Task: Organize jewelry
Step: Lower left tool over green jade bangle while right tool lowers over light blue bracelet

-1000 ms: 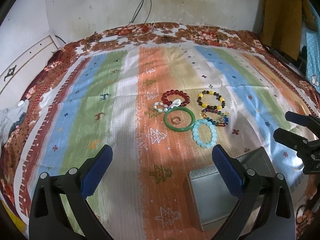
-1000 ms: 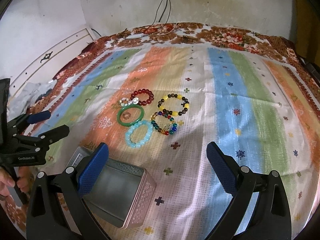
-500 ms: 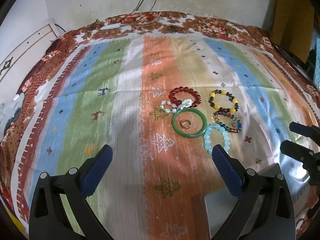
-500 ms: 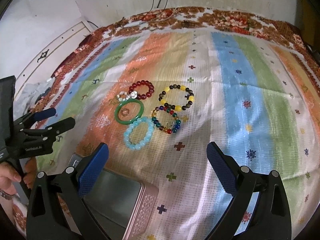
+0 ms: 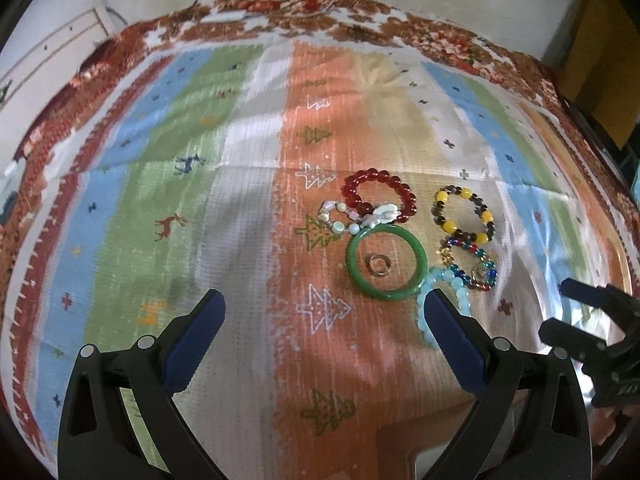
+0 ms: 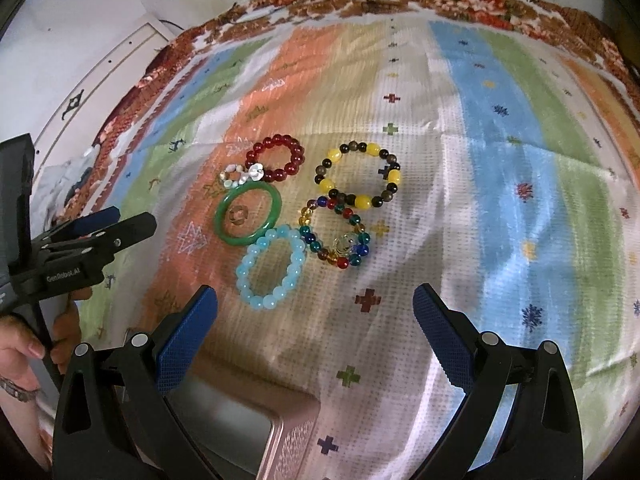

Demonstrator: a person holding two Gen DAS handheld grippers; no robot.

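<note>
Several bracelets lie clustered on a striped cloth: a green bangle (image 5: 386,265) (image 6: 248,214) with a small ring (image 5: 379,264) inside it, a red bead bracelet (image 5: 380,195) (image 6: 277,158), a pale shell bracelet (image 5: 348,220), a yellow and dark bead bracelet (image 5: 463,213) (image 6: 358,174), a multicoloured bead bracelet (image 5: 472,265) (image 6: 337,237) and a light blue bead bracelet (image 6: 269,269) (image 5: 444,300). My left gripper (image 5: 324,320) is open and empty, just short of the bangle. My right gripper (image 6: 316,320) is open and empty, near the light blue bracelet. A metal tin (image 6: 240,424) sits below my right gripper.
The striped cloth (image 5: 248,200) covers a bed with a floral border at the far edge. A white wall with hanging cables stands behind. The right gripper shows at the right edge of the left wrist view (image 5: 580,320); the left gripper shows at the left of the right wrist view (image 6: 120,224).
Both grippers have moved forward and down towards the bracelets, which now look larger and nearer. The tin has slid lower in both views. Both grippers stay open.
</note>
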